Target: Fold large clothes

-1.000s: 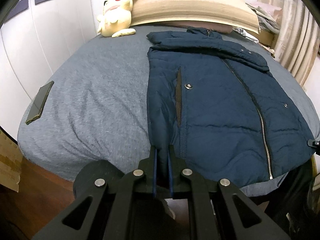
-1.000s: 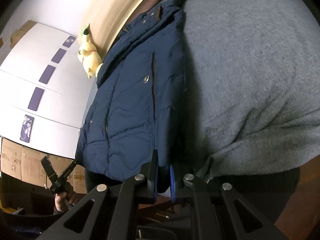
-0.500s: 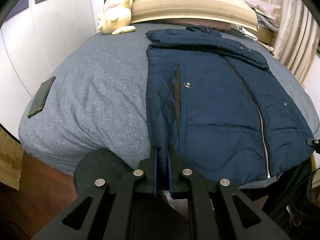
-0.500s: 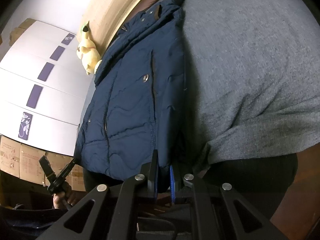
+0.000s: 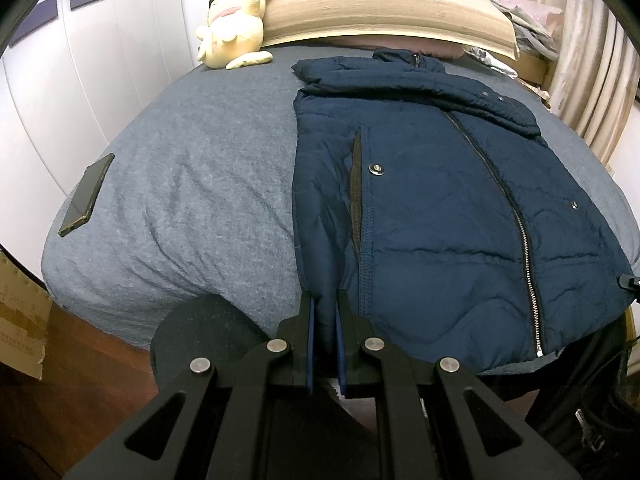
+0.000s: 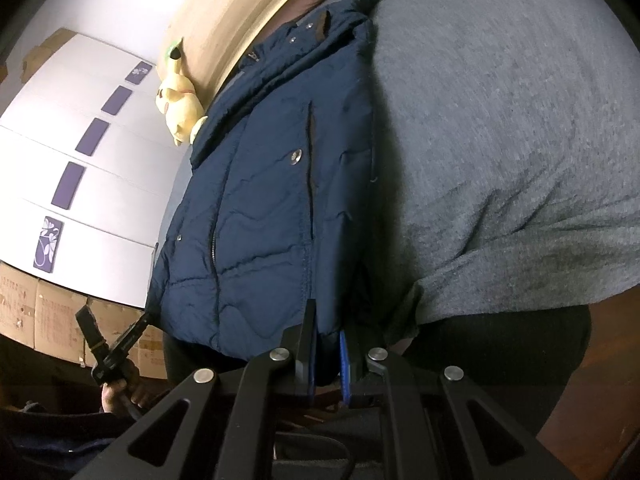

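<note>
left gripper nipping jacket hem, right gripper likewise

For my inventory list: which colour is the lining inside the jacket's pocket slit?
Brown, against the navy jacket; the pocket slit shows best in the left wrist view.

The navy jacket's hem corners disappear between the jaws of the left gripper and the right gripper, hiding the pinched cloth. The right wrist view is motion-blurred near the headboard, and printing on the cardboard boxes stays unreadable.
</note>
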`<action>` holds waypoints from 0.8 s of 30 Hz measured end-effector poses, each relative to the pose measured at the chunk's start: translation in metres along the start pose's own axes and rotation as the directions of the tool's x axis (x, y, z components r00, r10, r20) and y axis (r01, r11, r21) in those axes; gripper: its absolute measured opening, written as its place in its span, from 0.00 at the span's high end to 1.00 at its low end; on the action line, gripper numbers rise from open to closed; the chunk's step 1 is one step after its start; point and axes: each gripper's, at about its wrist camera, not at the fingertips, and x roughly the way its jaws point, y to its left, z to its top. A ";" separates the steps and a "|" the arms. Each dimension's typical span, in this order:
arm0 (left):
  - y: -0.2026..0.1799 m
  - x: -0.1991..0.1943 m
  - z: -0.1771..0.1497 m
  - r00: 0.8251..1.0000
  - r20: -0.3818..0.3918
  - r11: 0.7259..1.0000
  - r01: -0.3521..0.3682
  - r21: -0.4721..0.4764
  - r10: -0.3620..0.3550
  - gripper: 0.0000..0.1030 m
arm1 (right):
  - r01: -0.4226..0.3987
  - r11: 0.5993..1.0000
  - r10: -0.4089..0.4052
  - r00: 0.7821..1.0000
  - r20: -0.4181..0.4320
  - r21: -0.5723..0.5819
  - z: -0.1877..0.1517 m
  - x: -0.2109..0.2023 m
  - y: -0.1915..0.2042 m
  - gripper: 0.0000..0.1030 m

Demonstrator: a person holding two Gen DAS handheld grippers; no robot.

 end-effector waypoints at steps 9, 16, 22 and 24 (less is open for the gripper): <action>-0.005 -0.006 -0.001 1.000 0.010 1.000 -0.024 0.003 0.024 0.91 | 0.011 1.000 -0.012 1.000 -0.011 -0.019 -0.002 0.002 0.002 0.91; -0.004 -0.007 -0.003 0.999 0.026 1.000 -0.025 -0.008 0.025 0.91 | 0.026 0.999 -0.027 1.000 -0.006 -0.021 -0.003 0.003 0.005 0.91; -0.006 -0.008 -0.004 0.999 0.030 1.000 -0.031 -0.004 0.031 0.91 | 0.031 0.999 -0.031 0.999 -0.011 -0.022 -0.003 0.003 0.006 0.91; -0.006 -0.009 -0.004 0.999 0.030 0.999 -0.032 -0.002 0.032 0.92 | 0.030 0.999 -0.031 0.999 -0.010 -0.020 -0.003 0.003 0.005 0.91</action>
